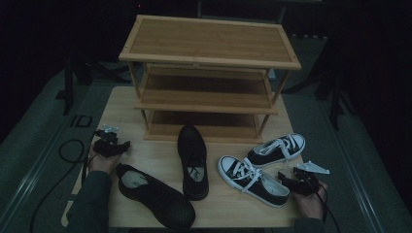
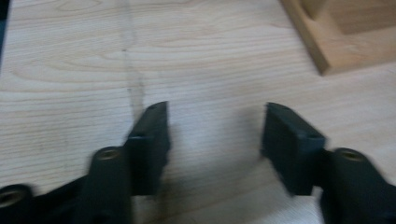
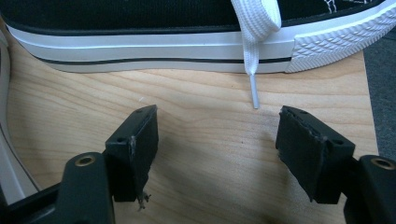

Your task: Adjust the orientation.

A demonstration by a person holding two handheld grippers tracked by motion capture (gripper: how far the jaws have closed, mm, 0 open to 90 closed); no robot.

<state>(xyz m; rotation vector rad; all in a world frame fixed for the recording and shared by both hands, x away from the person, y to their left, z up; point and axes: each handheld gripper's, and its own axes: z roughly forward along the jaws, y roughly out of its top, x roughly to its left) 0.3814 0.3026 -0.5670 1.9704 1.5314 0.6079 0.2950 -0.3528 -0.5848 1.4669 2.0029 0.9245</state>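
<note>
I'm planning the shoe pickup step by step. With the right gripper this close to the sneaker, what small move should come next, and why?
Probably ease the right gripper forward until its open jaws straddle the near sneaker's white sole edge, then close. Bare table lies between the jaws, the sneaker sits just ahead, and its lace tip hangs in the path, so go slowly.
</note>
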